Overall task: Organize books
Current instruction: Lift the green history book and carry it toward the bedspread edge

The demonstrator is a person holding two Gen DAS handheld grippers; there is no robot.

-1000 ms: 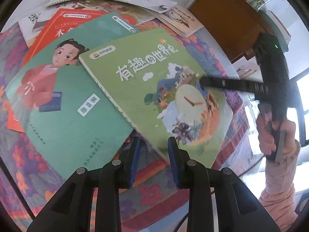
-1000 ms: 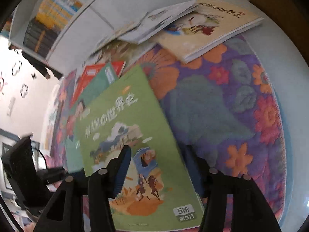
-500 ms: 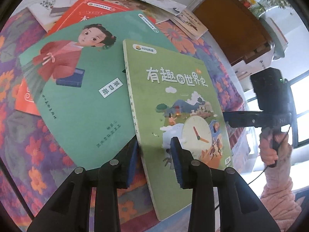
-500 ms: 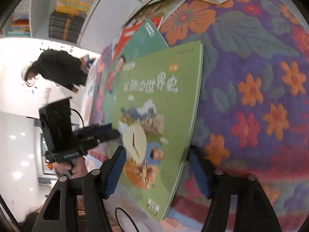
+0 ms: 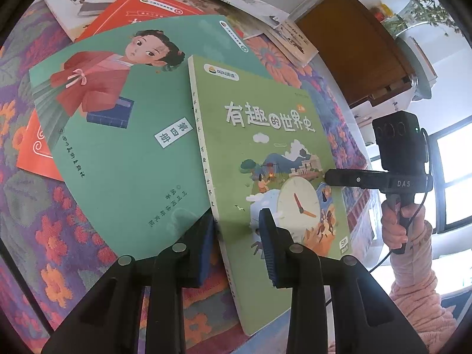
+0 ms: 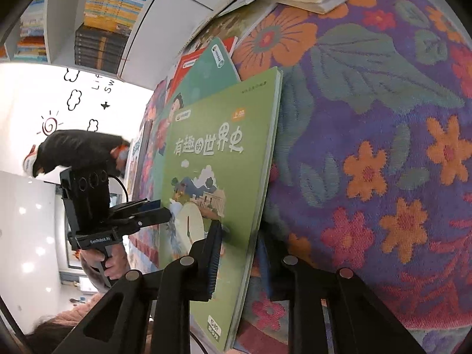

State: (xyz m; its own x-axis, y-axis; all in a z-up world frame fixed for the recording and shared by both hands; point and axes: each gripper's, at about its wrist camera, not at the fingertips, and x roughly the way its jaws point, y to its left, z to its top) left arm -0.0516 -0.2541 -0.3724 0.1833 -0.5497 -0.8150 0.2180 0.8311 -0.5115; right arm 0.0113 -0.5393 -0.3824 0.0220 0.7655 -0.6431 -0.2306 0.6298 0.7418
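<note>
A green book with a clock on its cover [image 5: 274, 153] lies slanted over a teal book with a girl on it [image 5: 118, 147]. My left gripper [image 5: 237, 236] is shut on the green book at its spine edge, one finger on the cover and one beneath. My right gripper [image 6: 240, 250] has the opposite long edge of the green book [image 6: 218, 159] between its jaws, which are closing, one pad pressing on the cover. In the left wrist view the right gripper [image 5: 329, 175] reaches in from the right. The left gripper [image 6: 159, 209] shows at the book's far side.
An orange-red book [image 5: 141, 8] lies under the teal book, with more books [image 5: 289, 35] scattered behind on the floral cloth [image 6: 383, 147]. A brown cabinet [image 5: 354, 44] stands at the back right. A bookshelf [image 6: 103, 14] and a person in dark clothes [image 6: 79, 150] are beyond the table.
The green book has swung round so its spine points toward my left gripper. My right gripper's jaws went from wide apart to closed on the book's edge. Both grippers came lower.
</note>
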